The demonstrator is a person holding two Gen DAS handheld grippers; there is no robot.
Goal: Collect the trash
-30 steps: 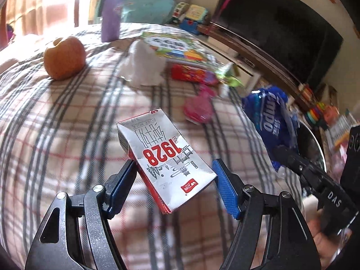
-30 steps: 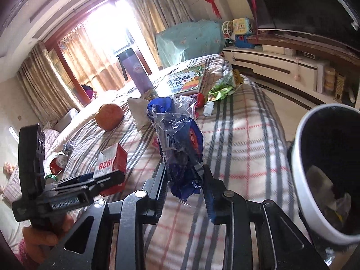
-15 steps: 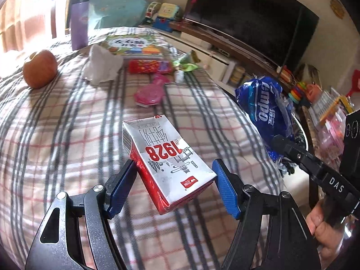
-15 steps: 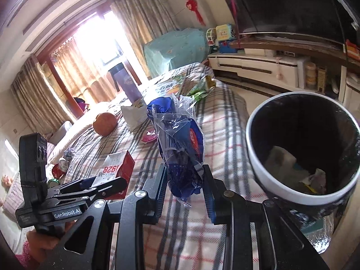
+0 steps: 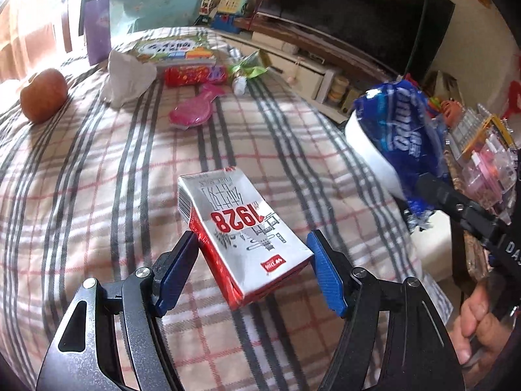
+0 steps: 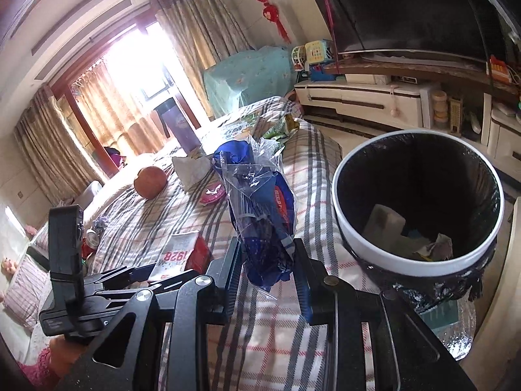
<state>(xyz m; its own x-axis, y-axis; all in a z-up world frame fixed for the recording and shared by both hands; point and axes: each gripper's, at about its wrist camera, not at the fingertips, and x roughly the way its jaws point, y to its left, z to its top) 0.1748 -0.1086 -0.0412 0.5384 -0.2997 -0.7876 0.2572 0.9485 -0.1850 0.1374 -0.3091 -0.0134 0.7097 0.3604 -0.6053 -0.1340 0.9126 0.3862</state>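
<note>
- The step in hand looks like the carry: both claws are loaded and held over the plaid bed cover [image 5: 97,169], with the bin [image 6: 420,262] close by at the edge of the bed.
- The right claw [image 6: 267,275] is clenched on a crumpled blue wrapper [image 6: 260,208], pinched at its lower end; the rest of the bag stands up toward 12 o'clock. In the right wrist view the bin sits at about 3 o'clock of the wrapper, mouth open, with some scraps already at the bottom.
- The left claw [image 5: 255,270] is opened moderately wide and grasps a milk carton [image 5: 242,234] across its width, tilted, its far end pointing to about 11 o'clock.
- Next, by this reading, the right claw needs to swing toward 3 o'clock until the wrapper hangs over the bin's mouth, then let go; the carton should follow.
- More litter lies on the bed at 12 o'clock of the carton: a tissue [image 5: 128,76], a pink wrapper [image 5: 192,114] and a green wrapper [image 5: 249,70]. An apple [image 5: 44,94] sits at 10 o'clock.
</note>
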